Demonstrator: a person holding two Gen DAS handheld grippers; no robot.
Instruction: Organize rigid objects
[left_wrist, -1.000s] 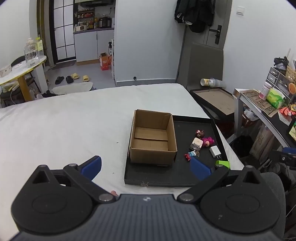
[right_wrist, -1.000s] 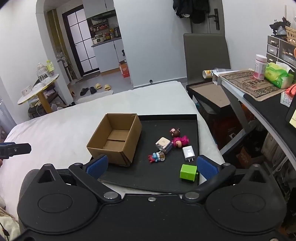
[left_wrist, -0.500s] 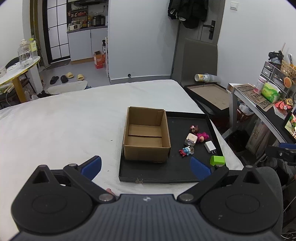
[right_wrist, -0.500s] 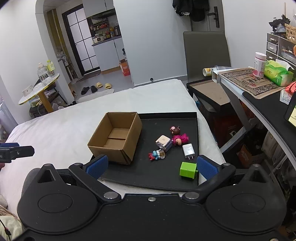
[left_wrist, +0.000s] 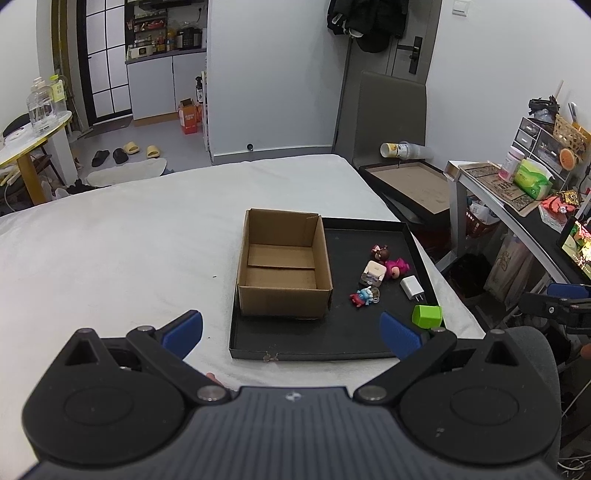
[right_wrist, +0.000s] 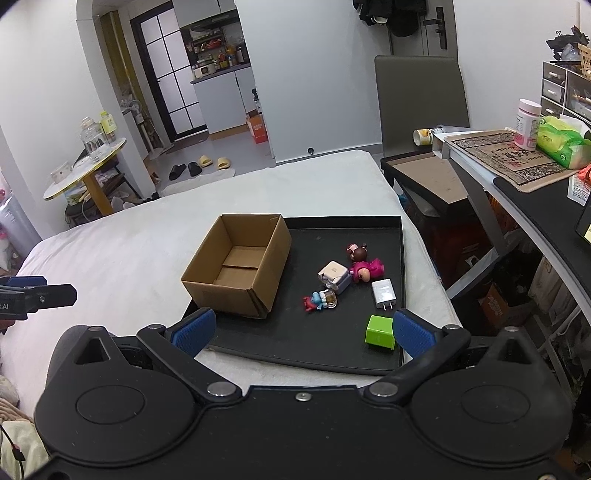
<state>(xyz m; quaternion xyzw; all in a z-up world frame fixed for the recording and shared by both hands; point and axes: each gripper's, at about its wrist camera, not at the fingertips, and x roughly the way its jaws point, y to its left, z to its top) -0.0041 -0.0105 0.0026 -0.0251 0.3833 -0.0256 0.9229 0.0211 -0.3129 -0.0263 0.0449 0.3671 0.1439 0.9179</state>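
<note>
Presently we hold both grippers spread wide and empty, back from the work, so that the whole layout sits ahead of each camera before we commit to a pick.

- Left gripper (left_wrist: 290, 328): blue pads apart, clamped on nothing; ahead of it and a little to its right lies the black tray (left_wrist: 314, 347).
- Right gripper (right_wrist: 301, 330): likewise parted and empty, hovering over the tray's near edge.
- Cardboard box (right_wrist: 238, 269): open-topped and bare inside, standing on the tray's left part, ahead of the right gripper's left pad; we judge it the receptacle.
- Green cube charger (right_wrist: 379, 330): just beside the right gripper's right pad, nearest of all and, we judge, the likeliest first pick.
- White plug adapter (right_wrist: 384, 291): just beyond the green one, prongs toward us.
- Small blue-and-red figurine (right_wrist: 319, 300): ahead, near centre.
- Pale square charger (right_wrist: 334, 275): beyond the figurine, touching a pink doll (right_wrist: 364, 269).
- Brown-haired doll (right_wrist: 357, 252): farthest off.

All six loose items lie clustered right of the box, none yet inside.
</note>
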